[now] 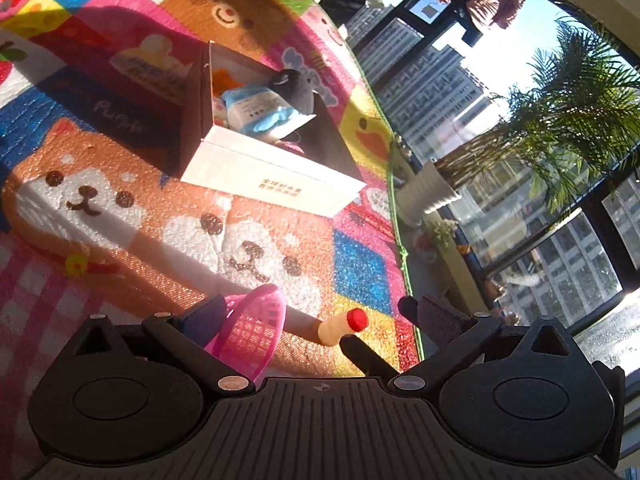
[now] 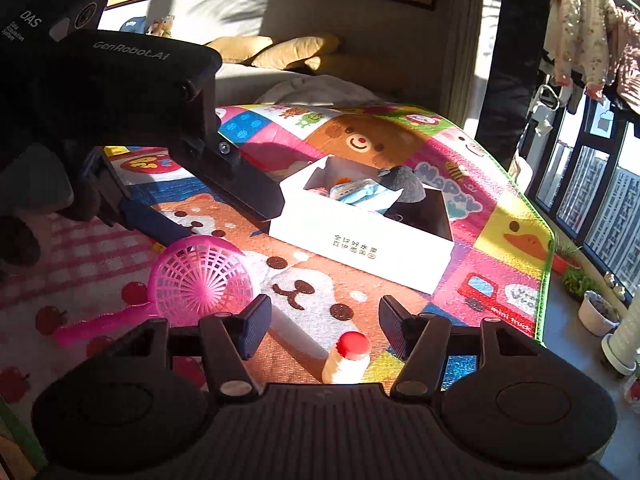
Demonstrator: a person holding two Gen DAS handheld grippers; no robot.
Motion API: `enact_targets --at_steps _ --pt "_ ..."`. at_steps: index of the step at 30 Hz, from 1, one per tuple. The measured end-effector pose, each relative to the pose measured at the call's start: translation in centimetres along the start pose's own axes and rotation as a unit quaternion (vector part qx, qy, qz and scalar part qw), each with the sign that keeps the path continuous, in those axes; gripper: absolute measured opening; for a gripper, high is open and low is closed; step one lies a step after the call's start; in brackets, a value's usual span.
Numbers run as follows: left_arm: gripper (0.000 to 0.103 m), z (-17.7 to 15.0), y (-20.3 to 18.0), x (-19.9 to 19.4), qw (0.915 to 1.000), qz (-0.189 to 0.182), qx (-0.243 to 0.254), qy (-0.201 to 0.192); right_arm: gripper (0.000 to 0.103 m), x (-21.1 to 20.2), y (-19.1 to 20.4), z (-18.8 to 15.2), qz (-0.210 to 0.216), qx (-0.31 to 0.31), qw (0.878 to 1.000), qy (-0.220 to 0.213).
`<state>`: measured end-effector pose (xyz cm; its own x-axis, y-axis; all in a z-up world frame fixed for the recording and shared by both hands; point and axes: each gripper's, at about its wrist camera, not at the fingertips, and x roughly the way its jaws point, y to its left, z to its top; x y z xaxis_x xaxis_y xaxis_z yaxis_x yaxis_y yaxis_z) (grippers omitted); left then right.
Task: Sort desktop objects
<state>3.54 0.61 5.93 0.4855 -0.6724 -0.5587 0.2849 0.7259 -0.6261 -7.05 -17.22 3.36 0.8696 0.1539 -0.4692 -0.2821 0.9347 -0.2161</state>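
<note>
Bottle (image 2: 347, 360) between open right hand-held gripper (image 2: 325, 324) fingers; left hand-held gripper (image 1: 310, 312) open; box (image 2: 360, 246) well apart.

An open white cardboard box (image 2: 362, 246) sits mid-frame, holding a grey plush toy (image 2: 402, 184) and a blue-white packet (image 2: 360, 196). A pink plastic mesh scoop (image 2: 202, 280) lies lower left. A small red-capped cream bottle (image 2: 347, 360) stands bottom centre.
</note>
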Motion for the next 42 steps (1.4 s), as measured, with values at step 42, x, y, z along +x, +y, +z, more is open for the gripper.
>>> enact_targets --at_steps 42 --pt "0.103 -5.4 -0.4 1.7 0.9134 0.276 0.299 -0.010 0.076 1.4 -3.8 -1.4 0.012 0.128 0.990 0.062"
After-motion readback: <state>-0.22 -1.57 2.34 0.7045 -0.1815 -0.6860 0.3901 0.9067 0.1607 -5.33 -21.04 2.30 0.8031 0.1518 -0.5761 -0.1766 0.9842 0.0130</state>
